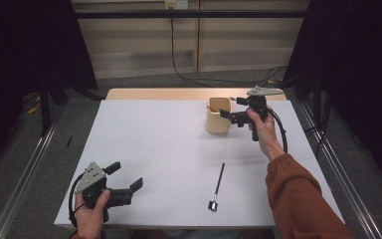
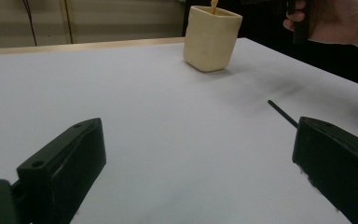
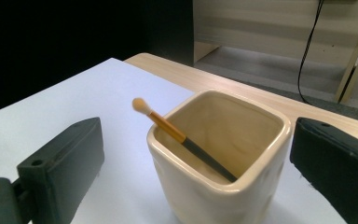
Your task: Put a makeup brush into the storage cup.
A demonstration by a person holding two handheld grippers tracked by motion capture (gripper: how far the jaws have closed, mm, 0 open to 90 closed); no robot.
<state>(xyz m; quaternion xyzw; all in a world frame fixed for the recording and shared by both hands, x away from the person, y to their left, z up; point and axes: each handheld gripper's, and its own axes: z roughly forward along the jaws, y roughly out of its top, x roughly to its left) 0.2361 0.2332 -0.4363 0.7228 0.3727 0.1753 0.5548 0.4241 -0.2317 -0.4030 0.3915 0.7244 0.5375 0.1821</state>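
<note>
No writing, label, brand mark, number or sign can be read anywhere in the three views. The cream cup (image 1: 218, 115) near the table's (image 1: 154, 149) far edge has plain walls, and the brush (image 3: 182, 138) leaning in it bears no legible print.

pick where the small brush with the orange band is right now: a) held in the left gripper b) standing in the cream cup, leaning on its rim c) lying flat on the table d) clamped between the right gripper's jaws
b: the small brush leans inside the cream cup, its tip over the rim, and the right gripper has its jaws open on either side, not touching it.
</note>
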